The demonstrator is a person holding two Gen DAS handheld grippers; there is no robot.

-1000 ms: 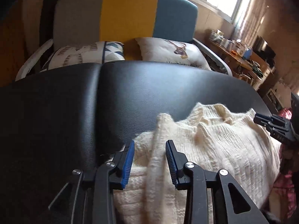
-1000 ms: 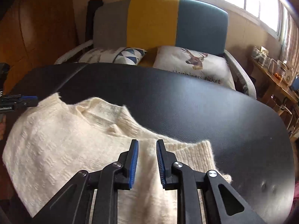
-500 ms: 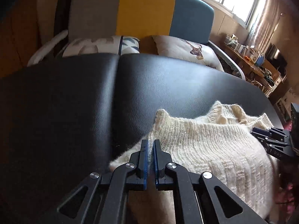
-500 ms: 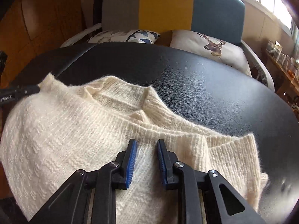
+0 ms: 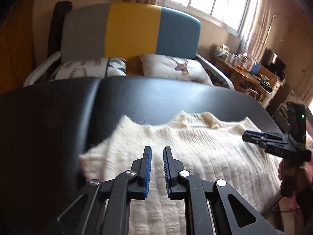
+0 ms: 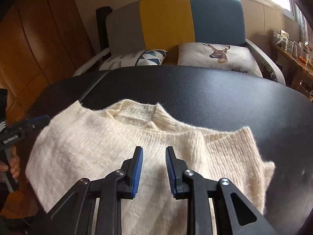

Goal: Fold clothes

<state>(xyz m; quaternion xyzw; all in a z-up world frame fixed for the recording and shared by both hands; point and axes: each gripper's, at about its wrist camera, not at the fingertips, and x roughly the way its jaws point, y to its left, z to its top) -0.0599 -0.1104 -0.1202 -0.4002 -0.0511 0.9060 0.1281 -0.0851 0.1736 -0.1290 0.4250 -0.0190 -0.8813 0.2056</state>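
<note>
Two grippers above one sweater (image 5: 195, 152) on black table (image 5: 156, 99).

Left wrist view: left gripper (image 5: 157, 150) jaws opening, nothing between them, sweater beneath; right gripper (image 5: 252, 137) at right edge; sofa (image 5: 133, 31) with cushions (image 5: 176, 68) beyond.
Right wrist view: right gripper (image 6: 154, 151) jaws opening, empty, over sweater (image 6: 109, 145); left gripper (image 6: 37, 120) at its left edge.

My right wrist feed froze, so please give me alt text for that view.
A cream knit sweater lies on a black padded table, collar away from the camera. The right hand-held gripper hangs just above it, its jaws opening with nothing between them. Behind stands a grey, yellow and blue sofa with a deer cushion.
</note>
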